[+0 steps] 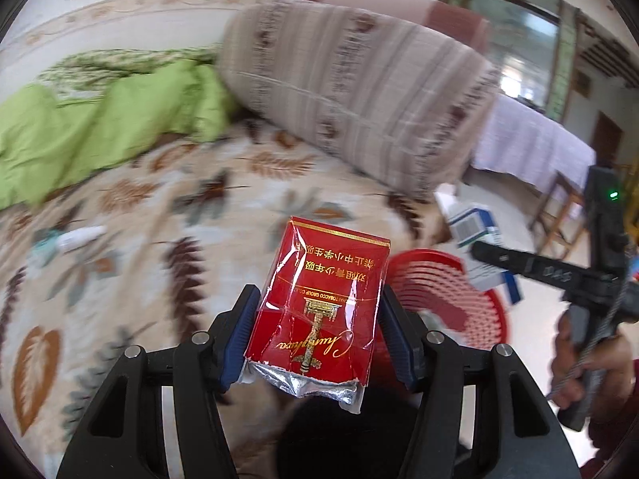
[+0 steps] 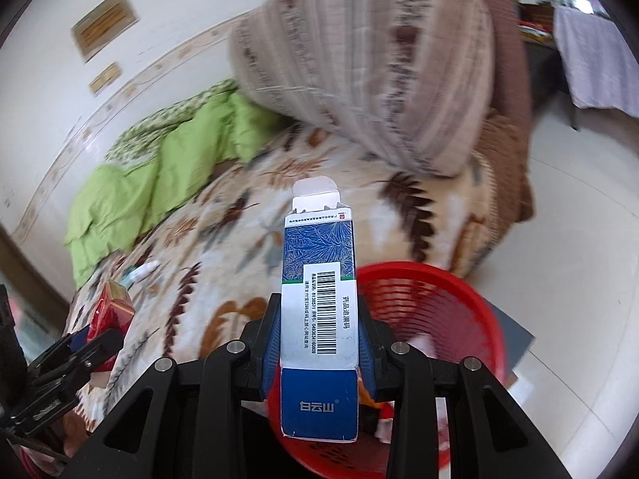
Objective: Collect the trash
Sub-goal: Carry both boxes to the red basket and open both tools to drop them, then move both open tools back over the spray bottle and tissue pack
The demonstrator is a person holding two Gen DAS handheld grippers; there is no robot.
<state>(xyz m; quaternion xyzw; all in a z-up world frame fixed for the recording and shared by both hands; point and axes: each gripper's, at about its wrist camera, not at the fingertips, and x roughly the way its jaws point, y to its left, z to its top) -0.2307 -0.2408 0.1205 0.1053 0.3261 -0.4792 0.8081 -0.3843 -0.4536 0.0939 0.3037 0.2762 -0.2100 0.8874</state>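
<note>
My left gripper (image 1: 317, 319) is shut on a crumpled red cigarette pack (image 1: 319, 303) and holds it above the bed's edge, left of a red slatted plastic basket (image 1: 451, 299). My right gripper (image 2: 317, 329) is shut on an open blue and white medicine box (image 2: 317, 319), above the red basket (image 2: 447, 319) on the floor. The box also shows in the left wrist view (image 1: 477, 239), and the pack in the right wrist view (image 2: 114, 307). A small white bottle (image 1: 80, 237) lies on the bed; it shows in the right wrist view too (image 2: 145, 269).
The bed has a leaf-patterned blanket (image 1: 179, 207), a green quilt (image 1: 100, 127) and a big striped rolled bedding bundle (image 1: 359, 92). A wooden chair (image 1: 559, 207) and a cloth-covered table (image 1: 531, 139) stand beyond on the tiled floor (image 2: 579, 239).
</note>
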